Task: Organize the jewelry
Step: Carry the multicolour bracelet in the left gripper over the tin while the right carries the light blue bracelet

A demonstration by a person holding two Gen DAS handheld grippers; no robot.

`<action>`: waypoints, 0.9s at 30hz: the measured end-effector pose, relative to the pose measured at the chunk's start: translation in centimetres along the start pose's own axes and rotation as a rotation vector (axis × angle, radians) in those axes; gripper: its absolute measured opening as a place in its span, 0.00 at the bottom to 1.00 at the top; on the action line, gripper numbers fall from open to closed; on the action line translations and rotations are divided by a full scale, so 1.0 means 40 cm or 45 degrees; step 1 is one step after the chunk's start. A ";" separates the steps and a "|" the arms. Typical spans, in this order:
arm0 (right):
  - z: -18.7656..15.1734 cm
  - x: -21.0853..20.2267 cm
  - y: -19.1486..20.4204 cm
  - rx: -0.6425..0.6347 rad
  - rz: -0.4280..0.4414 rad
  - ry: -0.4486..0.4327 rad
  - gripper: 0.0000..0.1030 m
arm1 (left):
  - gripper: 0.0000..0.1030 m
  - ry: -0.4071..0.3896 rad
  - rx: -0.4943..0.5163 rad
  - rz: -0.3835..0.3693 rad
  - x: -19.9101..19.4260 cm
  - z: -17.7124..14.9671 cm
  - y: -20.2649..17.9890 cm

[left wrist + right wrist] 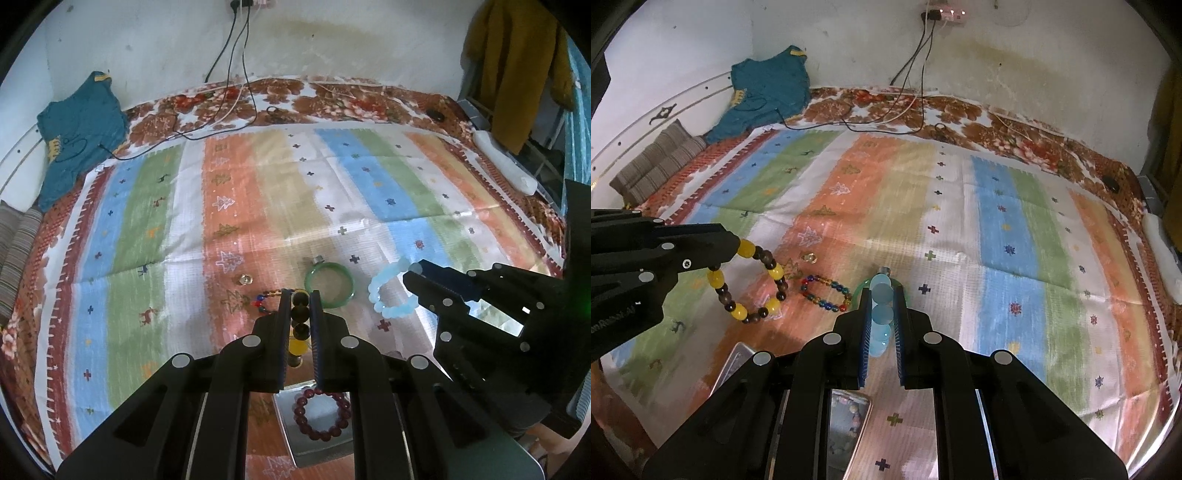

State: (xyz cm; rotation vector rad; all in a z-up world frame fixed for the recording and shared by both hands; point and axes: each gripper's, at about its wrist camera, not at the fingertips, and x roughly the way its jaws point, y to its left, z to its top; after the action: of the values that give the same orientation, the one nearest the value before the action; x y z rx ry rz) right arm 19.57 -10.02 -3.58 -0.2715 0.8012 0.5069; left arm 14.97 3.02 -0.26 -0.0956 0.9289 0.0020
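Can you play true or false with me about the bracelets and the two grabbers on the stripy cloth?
1. The left gripper holds a yellow and brown bead bracelet. True.
2. The right gripper is empty. False: it is shut on a light blue bead bracelet.
3. The green bangle lies on the cloth with nobody holding it. True.
4. The dark red bead bracelet hangs from a gripper. False: it lies in a shiny tray below the left gripper.
5. The colourful small-bead bracelet lies on the cloth. True.
6. The blue-green shirt covers the jewelry. False: it lies far off by the wall.
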 end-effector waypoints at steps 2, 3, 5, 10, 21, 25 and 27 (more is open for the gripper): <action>-0.004 -0.008 -0.001 0.002 -0.003 -0.006 0.12 | 0.09 -0.005 0.002 -0.009 -0.009 -0.007 -0.003; -0.006 -0.014 0.001 0.002 0.000 -0.008 0.12 | 0.09 -0.006 0.001 -0.014 -0.012 -0.011 -0.005; -0.010 -0.023 0.003 0.002 -0.001 -0.014 0.12 | 0.09 -0.005 -0.001 -0.020 -0.017 -0.017 -0.005; -0.023 -0.038 0.009 0.000 0.001 -0.016 0.12 | 0.09 -0.007 -0.002 -0.027 -0.026 -0.027 -0.009; -0.057 -0.059 0.017 -0.004 0.011 -0.017 0.12 | 0.09 -0.025 0.002 -0.039 -0.056 -0.057 -0.024; -0.073 -0.075 0.022 -0.011 0.020 -0.024 0.12 | 0.09 -0.046 0.001 -0.048 -0.083 -0.083 -0.033; -0.079 -0.081 0.024 -0.015 0.026 -0.023 0.12 | 0.09 -0.053 0.000 -0.054 -0.094 -0.096 -0.034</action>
State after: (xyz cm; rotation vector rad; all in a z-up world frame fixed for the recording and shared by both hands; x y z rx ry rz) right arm 15.23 -11.58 -3.33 -0.2700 0.7843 0.5327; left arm 9.71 1.48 0.59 -0.1153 0.8850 -0.0354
